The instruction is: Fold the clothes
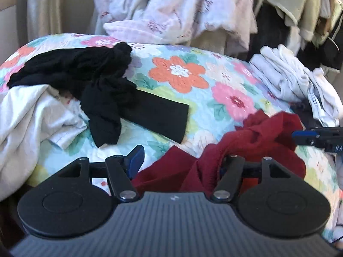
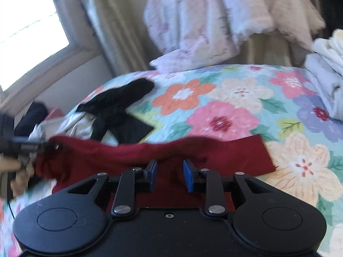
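Floral quilt (image 1: pixel 178 72) covers the bed, with a curtain and a pale flowered blanket (image 1: pixel 171 10) behind it. At far left lies a crumpled white garment (image 1: pixel 27 115); a black garment (image 1: pixel 90 79) sprawls beside and partly over it. Nearer the camera the left claw (image 1: pixel 182 160) stands wide, and the dark red garment (image 1: pixel 246 147) bunches over its right finger; whether the pads press it I cannot tell. To the right, the right claw (image 2: pixel 169 175) hangs narrowly parted above that red cloth, gripping nothing. Folded white clothes (image 1: pixel 289 75) are stacked at far right. No writing is readable; lettering on the other claw is blurred.
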`<move>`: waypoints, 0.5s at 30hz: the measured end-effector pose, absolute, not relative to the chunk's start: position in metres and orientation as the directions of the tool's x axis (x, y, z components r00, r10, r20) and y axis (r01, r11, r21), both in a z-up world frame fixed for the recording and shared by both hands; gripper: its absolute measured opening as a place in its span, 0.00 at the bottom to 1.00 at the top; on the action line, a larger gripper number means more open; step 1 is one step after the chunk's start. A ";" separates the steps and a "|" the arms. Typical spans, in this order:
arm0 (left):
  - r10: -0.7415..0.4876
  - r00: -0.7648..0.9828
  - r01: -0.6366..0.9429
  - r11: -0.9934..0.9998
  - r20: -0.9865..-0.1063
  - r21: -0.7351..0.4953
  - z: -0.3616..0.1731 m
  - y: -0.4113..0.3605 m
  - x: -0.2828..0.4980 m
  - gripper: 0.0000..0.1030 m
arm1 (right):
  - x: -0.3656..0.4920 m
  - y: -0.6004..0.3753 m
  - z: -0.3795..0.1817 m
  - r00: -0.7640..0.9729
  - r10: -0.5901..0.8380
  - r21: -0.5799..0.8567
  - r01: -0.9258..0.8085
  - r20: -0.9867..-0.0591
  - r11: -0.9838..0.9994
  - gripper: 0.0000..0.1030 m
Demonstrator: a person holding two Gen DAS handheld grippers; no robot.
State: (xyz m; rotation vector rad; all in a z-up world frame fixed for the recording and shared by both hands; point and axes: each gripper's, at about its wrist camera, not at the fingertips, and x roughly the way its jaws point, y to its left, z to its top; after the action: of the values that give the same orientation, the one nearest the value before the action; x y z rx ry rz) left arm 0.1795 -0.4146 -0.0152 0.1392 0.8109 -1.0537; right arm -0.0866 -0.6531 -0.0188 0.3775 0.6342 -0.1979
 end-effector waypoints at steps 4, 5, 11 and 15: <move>-0.695 0.293 0.686 0.631 -0.656 -0.363 -0.030 -0.401 0.201 0.71 | -0.072 -0.617 -0.025 0.762 -0.064 0.083 0.153 -0.644 0.985 0.31; -0.714 0.283 0.662 0.628 -0.640 -0.408 -0.034 -0.398 0.201 0.71 | -0.064 -0.610 -0.024 0.760 -0.049 0.060 0.115 -0.648 0.992 0.31; -0.726 0.321 0.613 0.649 -0.608 -0.451 -0.042 -0.394 0.186 0.71 | -0.006 -0.632 -0.030 0.726 0.037 0.223 0.162 -0.687 0.961 0.36; -0.686 0.300 0.627 0.665 -0.662 -0.405 -0.046 -0.401 0.184 0.74 | 0.019 -0.670 -0.044 0.702 0.002 0.289 0.290 -0.712 0.912 0.38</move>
State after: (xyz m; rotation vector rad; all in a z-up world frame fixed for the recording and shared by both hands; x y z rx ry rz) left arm 0.1842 -0.4006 -0.0460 -0.0737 0.9175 -0.8729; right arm 0.0189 -0.6696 -0.0437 0.4003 0.7804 -0.1646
